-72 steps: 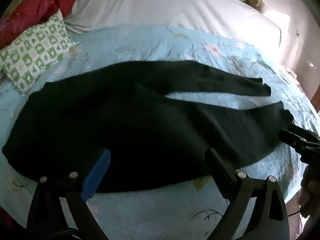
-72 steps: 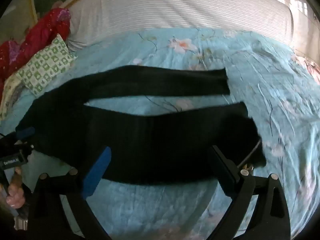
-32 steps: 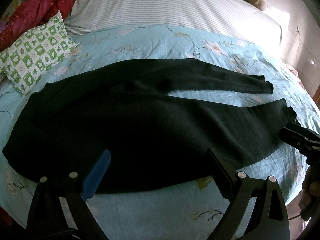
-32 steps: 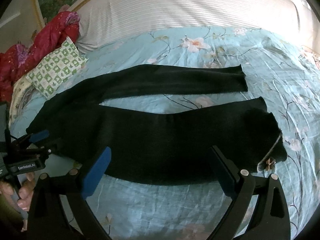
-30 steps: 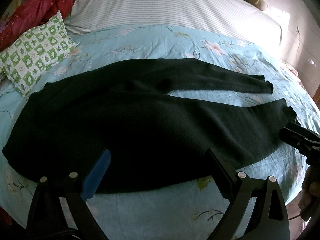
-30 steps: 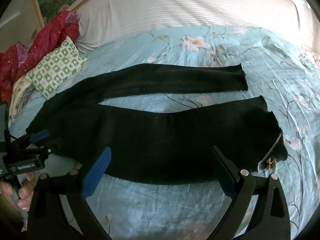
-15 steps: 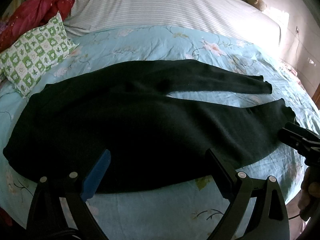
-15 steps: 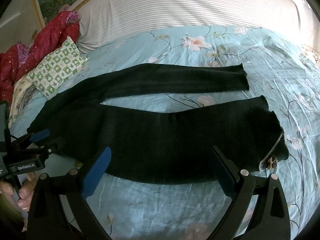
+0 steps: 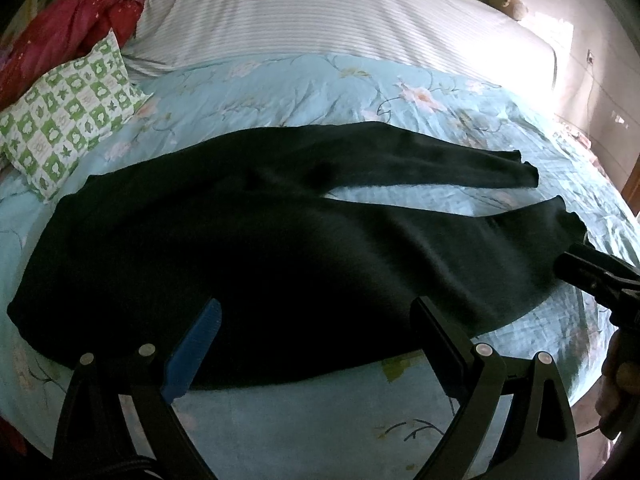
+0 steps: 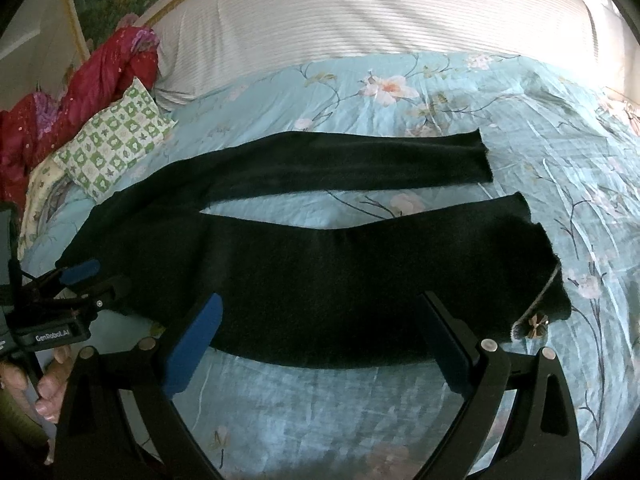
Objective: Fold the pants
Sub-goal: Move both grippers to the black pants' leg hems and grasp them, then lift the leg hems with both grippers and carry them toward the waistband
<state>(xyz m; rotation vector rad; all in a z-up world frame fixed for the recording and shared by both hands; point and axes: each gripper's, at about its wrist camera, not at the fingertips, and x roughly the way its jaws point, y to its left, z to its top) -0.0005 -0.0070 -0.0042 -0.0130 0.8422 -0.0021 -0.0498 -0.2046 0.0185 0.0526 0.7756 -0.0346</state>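
Both grippers hang with fingers spread wide, gripping nothing; the left gripper [image 9: 316, 336] sits over the near edge by the waist, the right gripper [image 10: 322, 328] over the near leg; the black pants [image 10: 320, 272] lie flat on the floral bedspread [image 10: 400, 96], long axis crosswise, legs pointing right, so the right gripper is likely nearer the cuffs.

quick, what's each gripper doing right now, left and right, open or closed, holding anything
Left gripper: open, holding nothing, above the waist end of the black pants.
Right gripper: open, holding nothing, above the near leg.
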